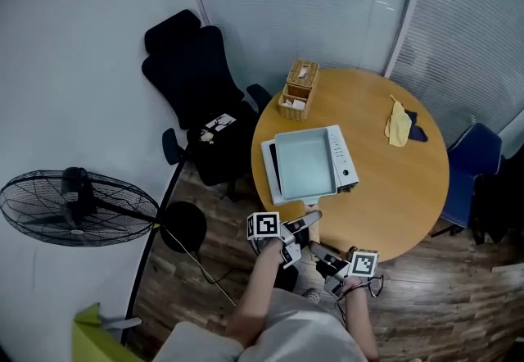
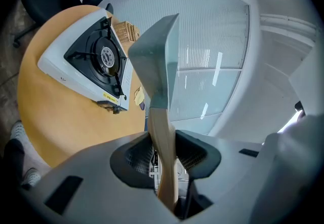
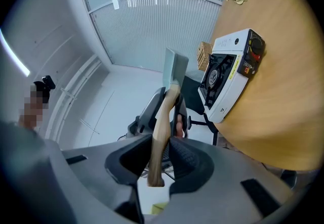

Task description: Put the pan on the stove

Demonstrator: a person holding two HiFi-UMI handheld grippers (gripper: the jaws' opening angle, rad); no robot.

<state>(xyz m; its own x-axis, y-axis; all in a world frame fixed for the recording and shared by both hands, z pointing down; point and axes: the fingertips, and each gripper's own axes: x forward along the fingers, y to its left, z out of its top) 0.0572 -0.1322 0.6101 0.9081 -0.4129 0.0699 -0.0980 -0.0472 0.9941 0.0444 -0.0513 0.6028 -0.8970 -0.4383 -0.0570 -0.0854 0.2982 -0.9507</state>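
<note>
Left gripper [image 2: 164,153] clamped on the wooden handle [image 2: 161,126] of the pale grey-blue square pan [image 1: 304,164], carried above the white portable gas stove [image 1: 345,157] by the round wooden bench's [image 1: 393,188] near edge, not yet seated. Right gripper [image 3: 163,154] grips the same handle. Best now: hold it level, centre over the burner [image 2: 106,57], lower gently.

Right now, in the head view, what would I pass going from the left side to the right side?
First the fan → black chair → pan → yellow cloth → blue chair.
</note>
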